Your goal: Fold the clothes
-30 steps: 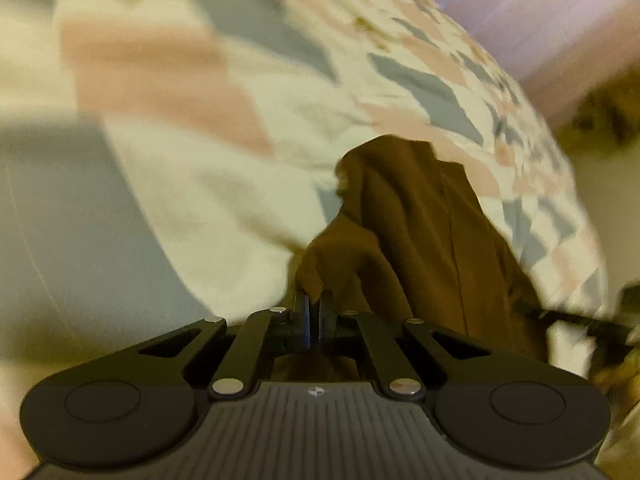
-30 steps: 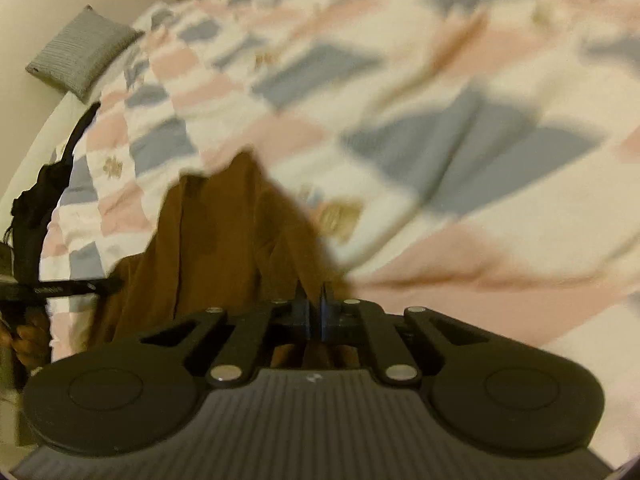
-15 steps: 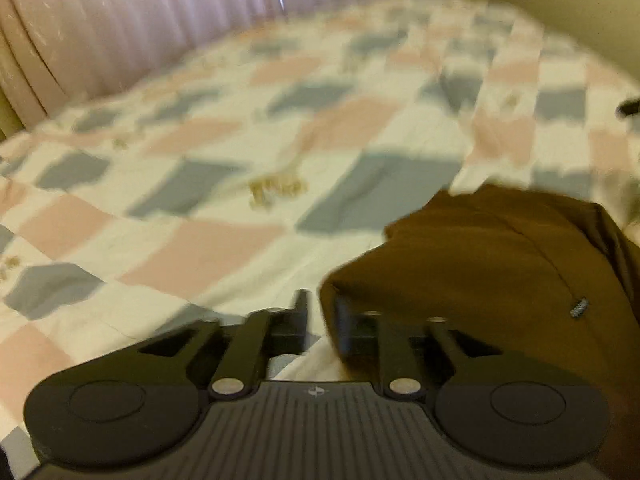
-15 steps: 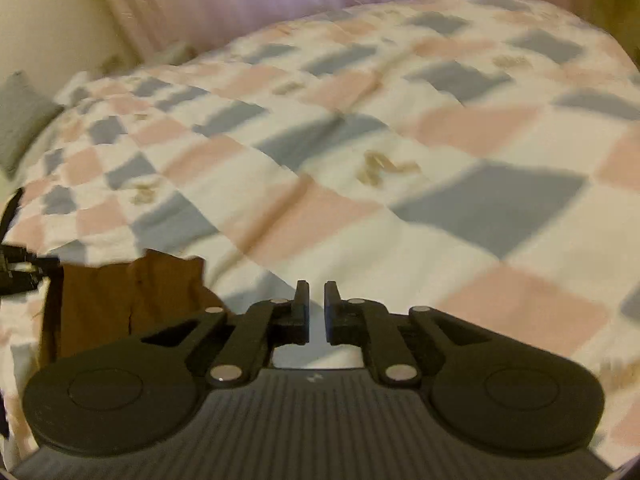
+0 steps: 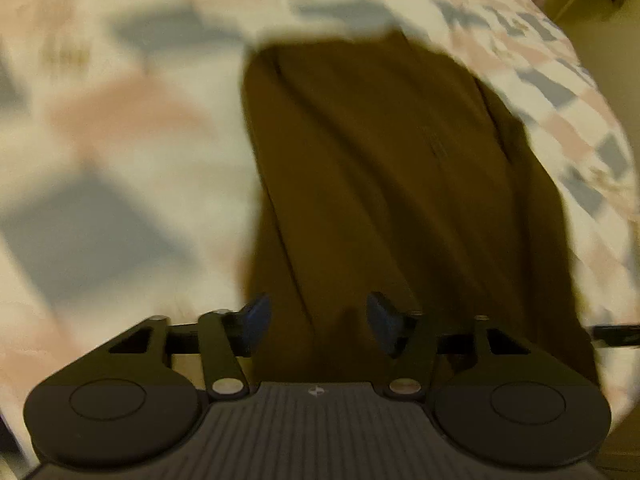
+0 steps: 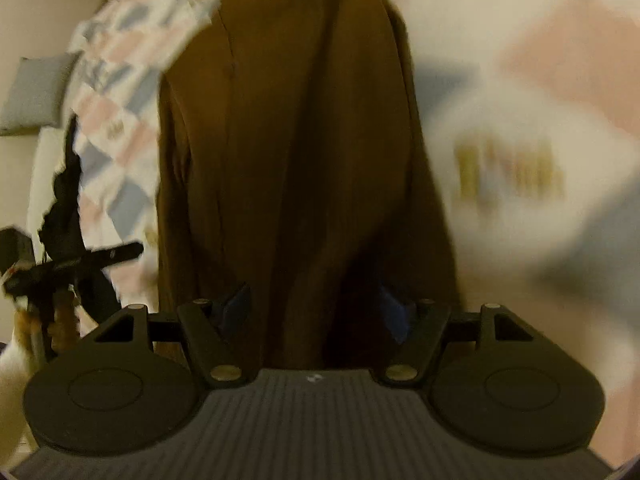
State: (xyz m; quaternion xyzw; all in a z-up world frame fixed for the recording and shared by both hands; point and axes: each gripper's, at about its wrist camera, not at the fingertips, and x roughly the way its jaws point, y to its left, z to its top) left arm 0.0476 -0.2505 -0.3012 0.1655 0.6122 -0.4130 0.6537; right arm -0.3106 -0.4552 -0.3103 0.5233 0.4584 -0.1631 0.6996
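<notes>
A brown garment [image 5: 380,168] lies folded lengthwise on the patchwork quilt [image 5: 120,128], blurred by motion. My left gripper [image 5: 318,322] hangs over its near end. Its jaws are opening, the blue pads [image 5: 256,322] stand wide apart, and the cloth shows in the gap without being pressed. In the right wrist view the same brown garment [image 6: 304,140] fills the middle. My right gripper [image 6: 316,310] is above its near end, jaws opening too, with nothing pinched between them. The left gripper [image 6: 72,260] appears at the left edge of that view, held by a hand.
The pink, grey and cream quilt [image 6: 520,80] covers the bed around the garment. A grey pillow [image 6: 32,92] leans by the wall at the far left. A dark strap or bag [image 6: 66,200] hangs at the bed's edge.
A second ago both grippers were shut on the brown cloth. They let go, swung across the bed, and now both point down over the garment with jaws wide.
</notes>
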